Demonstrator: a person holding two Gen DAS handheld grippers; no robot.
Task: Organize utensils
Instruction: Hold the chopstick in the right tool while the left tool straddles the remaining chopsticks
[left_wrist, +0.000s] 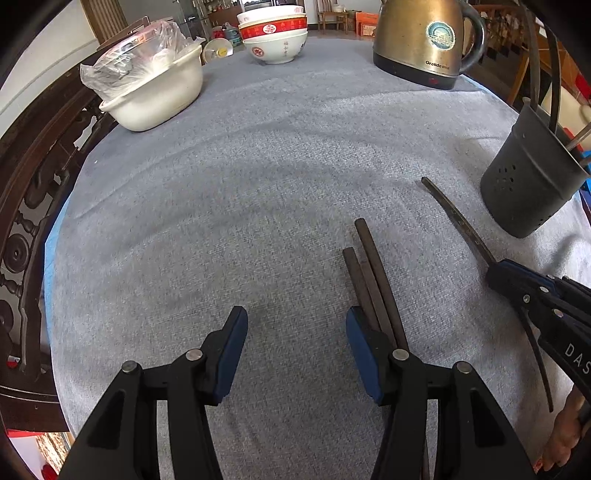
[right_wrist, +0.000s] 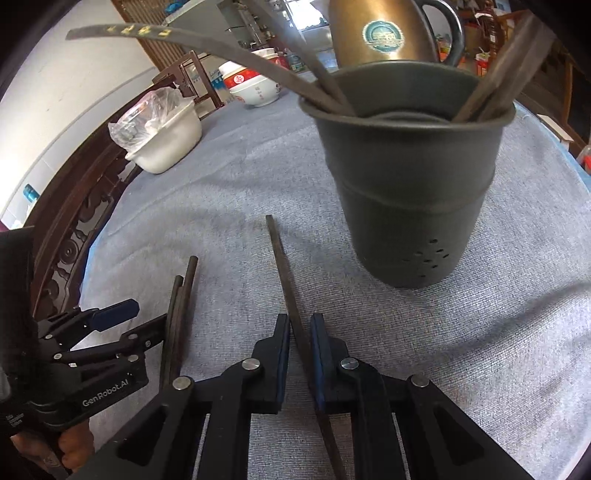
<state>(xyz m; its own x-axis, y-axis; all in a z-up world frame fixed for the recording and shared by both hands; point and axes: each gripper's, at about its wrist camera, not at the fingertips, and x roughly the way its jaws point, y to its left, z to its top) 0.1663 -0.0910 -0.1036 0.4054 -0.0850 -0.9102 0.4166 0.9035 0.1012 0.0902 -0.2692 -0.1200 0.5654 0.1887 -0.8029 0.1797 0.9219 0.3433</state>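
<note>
A single dark chopstick (right_wrist: 280, 258) lies low over the grey cloth, and my right gripper (right_wrist: 300, 317) is shut on its near part. The same chopstick (left_wrist: 458, 218) shows in the left wrist view, sticking out of the right gripper (left_wrist: 495, 267) toward the dark utensil holder (left_wrist: 528, 184). That holder (right_wrist: 413, 192) stands upright just ahead, with several chopsticks (right_wrist: 325, 88) leaning inside. My left gripper (left_wrist: 297, 314) is open with nothing between its pads. A small bundle of dark chopsticks (left_wrist: 369, 266) lies on the cloth along the outer side of its right finger. The left gripper (right_wrist: 147, 314) sits left of the right one.
A brass kettle (left_wrist: 417, 37) stands at the back right, stacked red-and-white bowls (left_wrist: 275, 37) at the back middle, a white pot with a plastic bag (left_wrist: 147, 92) at the back left. A carved wooden rail (left_wrist: 29, 184) borders the table's left edge.
</note>
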